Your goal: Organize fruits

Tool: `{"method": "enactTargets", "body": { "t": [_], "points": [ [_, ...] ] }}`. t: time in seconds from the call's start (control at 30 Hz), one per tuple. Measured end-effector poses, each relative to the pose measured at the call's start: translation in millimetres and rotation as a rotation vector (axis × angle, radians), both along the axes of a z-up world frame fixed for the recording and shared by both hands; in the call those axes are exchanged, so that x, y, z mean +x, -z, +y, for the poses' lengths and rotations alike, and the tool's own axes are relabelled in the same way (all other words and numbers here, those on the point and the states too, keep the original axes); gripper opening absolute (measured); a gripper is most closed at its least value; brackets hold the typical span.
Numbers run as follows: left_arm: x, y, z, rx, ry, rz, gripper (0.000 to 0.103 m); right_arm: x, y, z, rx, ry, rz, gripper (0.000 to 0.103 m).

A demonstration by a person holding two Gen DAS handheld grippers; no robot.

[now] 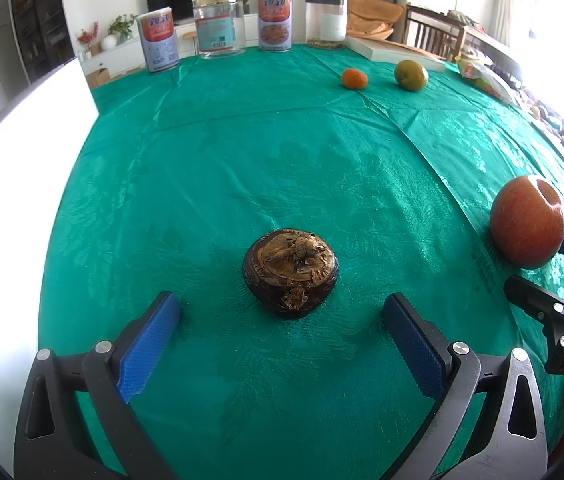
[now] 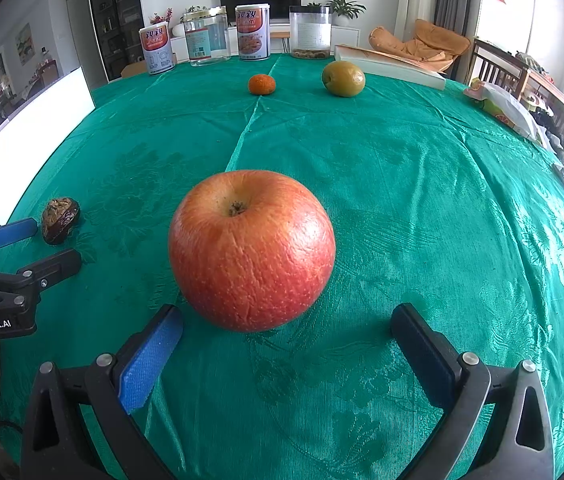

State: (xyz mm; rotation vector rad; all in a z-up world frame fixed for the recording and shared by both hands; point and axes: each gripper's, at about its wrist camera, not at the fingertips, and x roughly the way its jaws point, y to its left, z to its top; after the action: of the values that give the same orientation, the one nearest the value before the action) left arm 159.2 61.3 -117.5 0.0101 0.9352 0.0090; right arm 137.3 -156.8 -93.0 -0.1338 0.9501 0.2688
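1. Now the left tongs [image 1: 281, 312] are sitting spread wide around nothing, facing a brown fruit [image 1: 289, 273] on the table [image 1: 242, 152].
2. Meanwhile the right tongs [image 2: 286, 322] are gaping before the apple [image 2: 252, 250].

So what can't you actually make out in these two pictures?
- Items along the table's right edge: left wrist view, washed out by window glare, too small.
- Undersides of the red apple and dark brown fruit: against the green tablecloth.
- Tin labels: too small to read.
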Motion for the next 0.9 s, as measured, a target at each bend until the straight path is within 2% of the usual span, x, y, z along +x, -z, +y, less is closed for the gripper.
{"method": "enactTargets", "body": {
  "t": [0.07,0.2,0.23,0.33,0.47,0.5,0.53,0.6,0.63,0.67,0.7,0.8,0.9],
  "points": [
    [-1.8,-2.0,3.2,-0.031,0.014,-0.007,0.101,-1.8,-1.4,-2.5,0.011,0.003,-0.005,0.103],
    [-6.5,-10.7,25.7,-0.216,0.017,0.003,0.101,-15.1,-22.3,-20.0,0.149,0.018,-0.065,0.103],
    [-7.1,-11.6,28.7,-0.238,0.006,0.0,0.101,-18.4,-27.0,-22.9,0.182,0.014,-0.082,0.103],
    [-2.8,-12.6,22.4,-0.185,0.005,-0.017,0.1,-18.6,-29.9,-19.0,0.189,-0.005,-0.09,0.103],
    [7.4,-10.2,-2.4,-0.023,0.048,-0.015,0.098,-10.3,-26.8,-8.9,0.152,-0.024,-0.08,0.103],
    [7.3,-10.1,-4.6,-0.005,0.048,-0.021,0.088,-5.4,-25.5,-7.5,0.144,-0.019,-0.071,0.103],
    [8.3,-8.9,-6.2,0.006,0.046,-0.016,0.057,0.3,-24.6,-6.2,0.138,-0.019,-0.058,0.103],
    [8.7,-10.8,-5.4,-0.01,0.038,-0.015,0.044,12.1,-22.7,0.0,0.116,-0.032,-0.028,0.103],
    [9.4,-11.4,-4.2,-0.023,0.029,-0.011,0.044,17.1,-21.8,3.2,0.097,-0.038,-0.01,0.098],
    [9.2,-11.8,-2.7,-0.037,0.021,-0.006,0.044,21.6,-20.6,6.0,0.085,-0.043,0.018,0.09],
    [7.4,-13.0,-1.0,-0.054,0.015,-0.002,0.044,26.4,-19.7,6.6,0.097,-0.046,0.061,0.07],
    [-11.7,-27.9,4.3,-0.127,0.008,-0.011,0.043,25.6,-25.9,1.4,0.126,-0.002,0.112,0.07],
    [-46.4,-63.0,10.4,-0.277,0.033,-0.035,0.043,13.8,-48.1,4.2,0.242,-0.025,0.147,0.07]
  ]
}}
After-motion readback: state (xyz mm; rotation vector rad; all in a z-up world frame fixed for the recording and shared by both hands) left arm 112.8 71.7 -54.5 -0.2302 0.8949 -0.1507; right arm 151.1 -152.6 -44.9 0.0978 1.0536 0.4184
